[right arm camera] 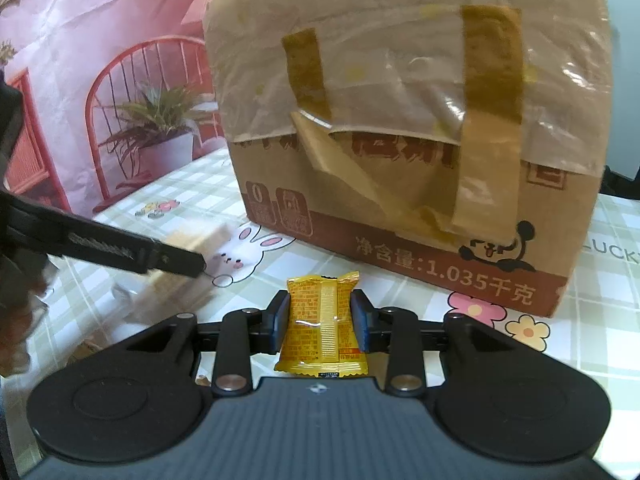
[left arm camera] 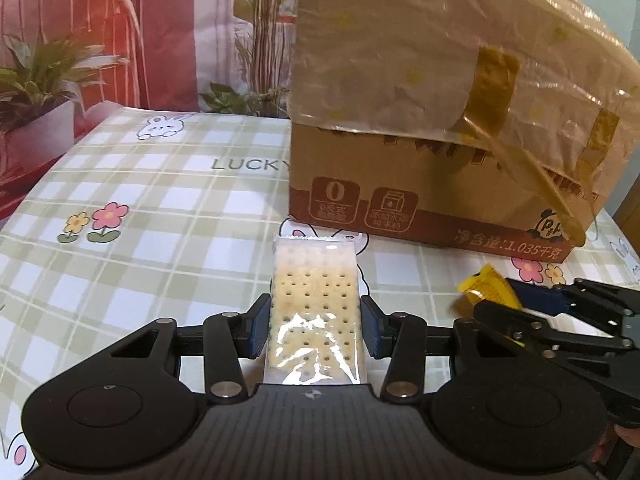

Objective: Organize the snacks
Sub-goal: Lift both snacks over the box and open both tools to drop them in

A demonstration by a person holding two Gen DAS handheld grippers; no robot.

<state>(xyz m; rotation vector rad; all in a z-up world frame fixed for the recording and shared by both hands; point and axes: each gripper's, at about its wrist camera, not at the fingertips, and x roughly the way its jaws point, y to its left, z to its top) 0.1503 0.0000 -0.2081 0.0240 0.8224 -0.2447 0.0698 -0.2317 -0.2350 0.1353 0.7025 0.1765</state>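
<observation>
The left hand-held gripper (left arm camera: 316,324) grasps a clear cracker packet (left arm camera: 314,312), long axis pointing away; the right hand-held gripper (right arm camera: 320,320) grasps a yellow snack packet (right arm camera: 322,320). The bag-lined cardboard box (right arm camera: 400,208) stands just beyond both on the worktop (left arm camera: 140,220), its front wall nearest the right one.

The right tool (right arm camera: 320,322) is gripping a yellow snack packet (right arm camera: 322,322) above the bench (right arm camera: 592,344), near the plastic-lined cardboard box (right arm camera: 404,200).

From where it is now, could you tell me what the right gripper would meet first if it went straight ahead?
Probably the cardboard box: it stands directly ahead of the right gripper, which is shut on the yellow snack packet. Only bare tablecloth shows between; depth is unclear.
</observation>
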